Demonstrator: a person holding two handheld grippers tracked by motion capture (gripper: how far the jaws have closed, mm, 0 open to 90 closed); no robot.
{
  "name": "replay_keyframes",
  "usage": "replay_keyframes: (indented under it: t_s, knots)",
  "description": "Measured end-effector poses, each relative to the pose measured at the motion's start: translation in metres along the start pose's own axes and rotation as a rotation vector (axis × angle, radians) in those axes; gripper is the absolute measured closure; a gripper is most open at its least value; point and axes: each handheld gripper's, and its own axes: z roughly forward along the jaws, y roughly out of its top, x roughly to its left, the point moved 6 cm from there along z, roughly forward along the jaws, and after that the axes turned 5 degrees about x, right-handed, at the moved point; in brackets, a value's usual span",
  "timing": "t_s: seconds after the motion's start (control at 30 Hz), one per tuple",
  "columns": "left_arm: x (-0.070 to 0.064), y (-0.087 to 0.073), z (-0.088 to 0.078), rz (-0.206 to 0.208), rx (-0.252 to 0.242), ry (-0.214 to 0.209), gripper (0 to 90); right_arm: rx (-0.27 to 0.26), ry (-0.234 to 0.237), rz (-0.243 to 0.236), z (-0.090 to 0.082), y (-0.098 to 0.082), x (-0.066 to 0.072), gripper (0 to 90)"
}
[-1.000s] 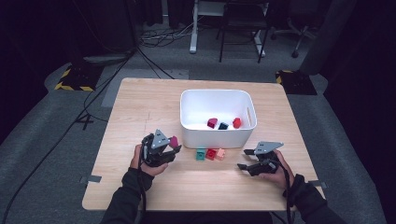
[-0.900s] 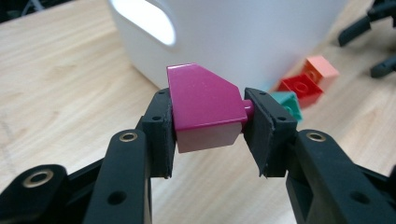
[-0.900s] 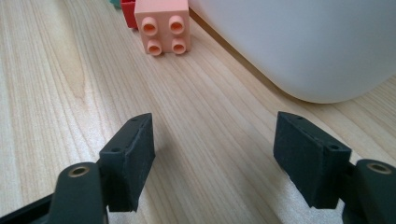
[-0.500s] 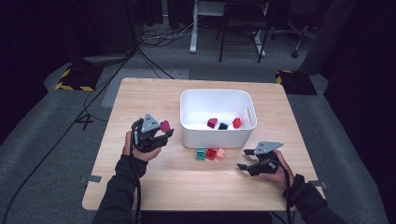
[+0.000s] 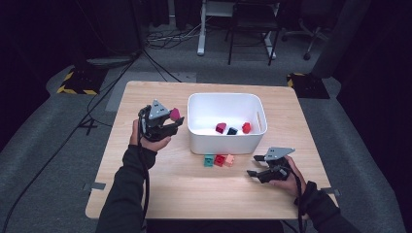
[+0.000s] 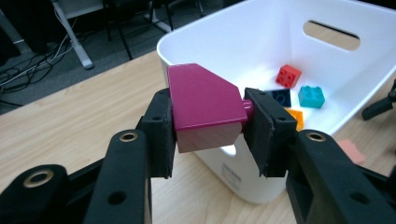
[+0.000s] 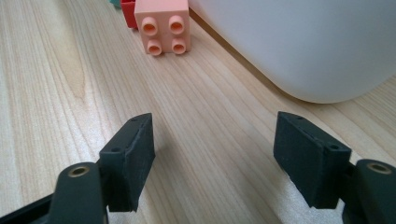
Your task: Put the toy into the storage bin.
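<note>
From above the near edge of the table (image 5: 145,194) we look forward and down, taking in the whole top and the floor past its far edge. Riding low on the left gripper (image 6: 208,126), we face the white bin (image 6: 261,42) closely, seeing over its rim inside. On the right gripper (image 7: 212,154) we sit just above the wood, looking along it at the bin's outer wall. All three of our views share the bin and tabletop.
</note>
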Motion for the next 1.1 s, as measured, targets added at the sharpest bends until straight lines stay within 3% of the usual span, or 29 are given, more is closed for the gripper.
replay_keyframes:
  t_s: [0.17, 0.6, 1.1]
  knots:
    - [-0.002, 0.015, 0.005, 0.015, -0.005, 0.000, 56.5, 0.003, 0.000, 0.005, 0.000, 0.000, 0.000, 29.4]
    - [-0.022, 0.041, 0.030, 0.029, -0.027, -0.053, 56.5, 0.003, -0.001, 0.005, 0.000, 0.000, 0.000, 29.4]
    - [-0.060, 0.066, 0.077, 0.049, 0.011, -0.107, 56.4, -0.002, 0.001, -0.007, 0.000, 0.000, 0.000, 29.3]
